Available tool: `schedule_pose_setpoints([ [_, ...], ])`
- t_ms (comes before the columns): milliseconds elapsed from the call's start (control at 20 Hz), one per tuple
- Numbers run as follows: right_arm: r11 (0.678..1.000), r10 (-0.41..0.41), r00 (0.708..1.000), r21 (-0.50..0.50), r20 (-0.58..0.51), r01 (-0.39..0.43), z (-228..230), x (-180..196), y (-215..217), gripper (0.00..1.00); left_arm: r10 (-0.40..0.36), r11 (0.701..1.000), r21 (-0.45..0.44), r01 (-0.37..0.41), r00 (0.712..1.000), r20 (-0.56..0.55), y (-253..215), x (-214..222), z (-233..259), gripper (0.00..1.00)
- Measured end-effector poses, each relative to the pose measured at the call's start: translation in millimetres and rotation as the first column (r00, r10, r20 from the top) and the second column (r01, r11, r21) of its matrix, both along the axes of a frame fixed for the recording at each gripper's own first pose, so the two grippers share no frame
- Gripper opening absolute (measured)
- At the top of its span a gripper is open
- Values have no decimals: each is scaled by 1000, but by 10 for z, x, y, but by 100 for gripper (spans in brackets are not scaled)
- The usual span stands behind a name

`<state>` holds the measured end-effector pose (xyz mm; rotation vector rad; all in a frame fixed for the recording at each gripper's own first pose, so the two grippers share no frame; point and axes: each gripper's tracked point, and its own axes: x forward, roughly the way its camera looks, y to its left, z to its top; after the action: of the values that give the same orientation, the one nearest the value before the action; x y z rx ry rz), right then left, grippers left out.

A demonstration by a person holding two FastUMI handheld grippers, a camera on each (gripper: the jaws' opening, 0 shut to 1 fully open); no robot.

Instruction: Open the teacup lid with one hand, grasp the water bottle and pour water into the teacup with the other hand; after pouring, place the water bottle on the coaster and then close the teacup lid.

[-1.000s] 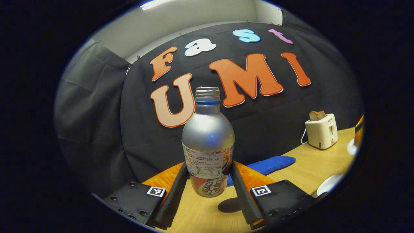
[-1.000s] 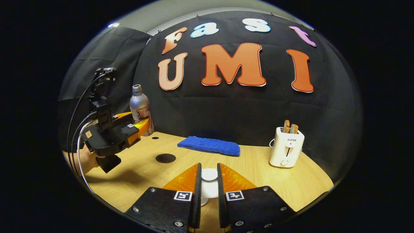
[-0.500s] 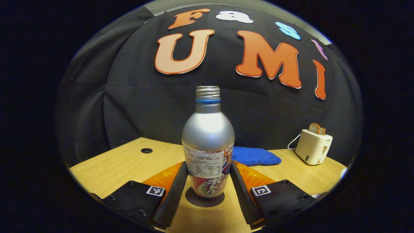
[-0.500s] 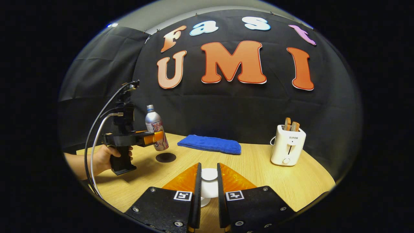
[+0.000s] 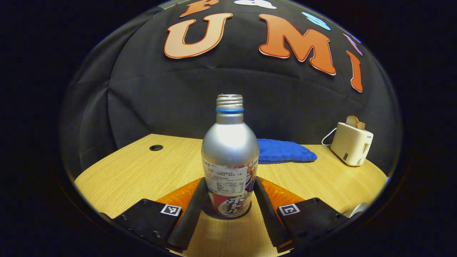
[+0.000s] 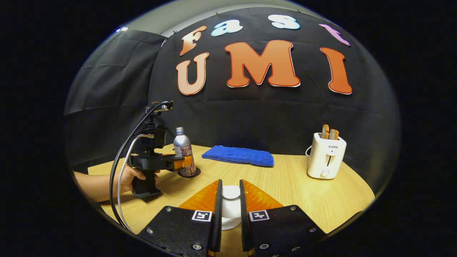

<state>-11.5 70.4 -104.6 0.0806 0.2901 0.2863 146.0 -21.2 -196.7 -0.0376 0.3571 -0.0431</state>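
A silver water bottle (image 5: 230, 150) with no cap stands upright between the fingers of my left gripper (image 5: 228, 208), which is shut on its labelled lower body. In the right gripper view the bottle (image 6: 183, 148) rests on a dark round coaster (image 6: 194, 174) at the table's left, with the left gripper (image 6: 180, 165) and a hand (image 6: 125, 178) behind it. My right gripper (image 6: 231, 205) is shut on the knob of the white teacup lid (image 6: 231, 192), low over the table. A white rim (image 5: 358, 209), which may be the teacup, peeks in at the left gripper view's lower right edge.
A folded blue cloth (image 6: 238, 156) lies at the back of the wooden table (image 6: 292, 185). A white toaster (image 6: 326, 157) with bread slices stands at the right. A small round hole (image 5: 156, 147) sits in the tabletop at the far left.
The left gripper has swung the bottle from the air at the left down onto the coaster, ending upright. The right gripper has stayed put, holding the lid.
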Motion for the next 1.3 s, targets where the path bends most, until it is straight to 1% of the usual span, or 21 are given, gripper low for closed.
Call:
schedule_pose_setpoints([
  [50, 1000, 2, 1000, 1, 0, -2, 1, 5, 8, 23, -5, 1000, 5, 5, 1000, -6, -11, -7, -13, 82],
  [100, 1000, 9, 1000, 4, -7, -9, -13, 11, 34, 23, -14, 1000, 1, 14, 1000, -17, -24, -31, -53, 86],
  [250, 1000, 17, 1000, -1, -24, -17, -79, 19, 98, 23, -14, 1000, -19, 14, 1000, -26, -24, -62, -39, 89],
  [300, 1000, 24, 999, -5, -31, -25, -104, 24, 123, 24, -25, 1000, -20, 25, 999, -25, -50, -88, -43, 91],
  [350, 1000, 29, 999, -9, -36, -29, -134, 29, 154, 23, -28, 999, -15, 28, 1000, -11, -56, -103, -26, 93],
  [500, 999, 40, 998, -27, -54, -41, -230, 45, 231, 23, -38, 999, 20, 38, 999, 14, -25, -222, 72, 93],
  [550, 998, 44, 997, -31, -64, -46, -291, 53, 268, 23, -38, 999, 17, 38, 999, 16, -25, -270, 103, 96],
  [600, 998, 49, 996, -34, -74, -51, -329, 61, 300, 23, -39, 999, 14, 38, 999, 25, -14, -307, 120, 93],
  [650, 998, 54, 995, -39, -80, -58, -362, 58, 331, 23, -36, 999, 13, 36, 999, 37, -2, -340, 168, 95],
  [900, 995, 56, 992, -76, -114, -65, -536, 69, 396, 24, -21, 1000, 20, 19, 996, 83, 107, -575, 348, 95],
  [1100, 991, 43, 993, -122, -114, -57, -648, 91, 392, 23, -12, 1000, 19, 10, 992, 129, 127, -735, 510, 95],
  [1150, 991, 37, 993, -125, -110, -51, -635, 98, 388, 23, -12, 1000, 21, 9, 989, 145, 128, -763, 558, 94],
  [1200, 991, 35, 994, -125, -106, -49, -651, 99, 387, 24, -9, 1000, 25, 5, 988, 154, 137, -797, 588, 92],
  [1250, 991, 32, 994, -126, -106, -45, -655, 103, 380, 23, -11, 1000, 26, 7, 987, 163, 138, -831, 627, 94],
  [1300, 991, 30, 994, -129, -103, -43, -652, 109, 378, 25, -8, 1000, 27, 4, 985, 171, 137, -861, 653, 94],
])
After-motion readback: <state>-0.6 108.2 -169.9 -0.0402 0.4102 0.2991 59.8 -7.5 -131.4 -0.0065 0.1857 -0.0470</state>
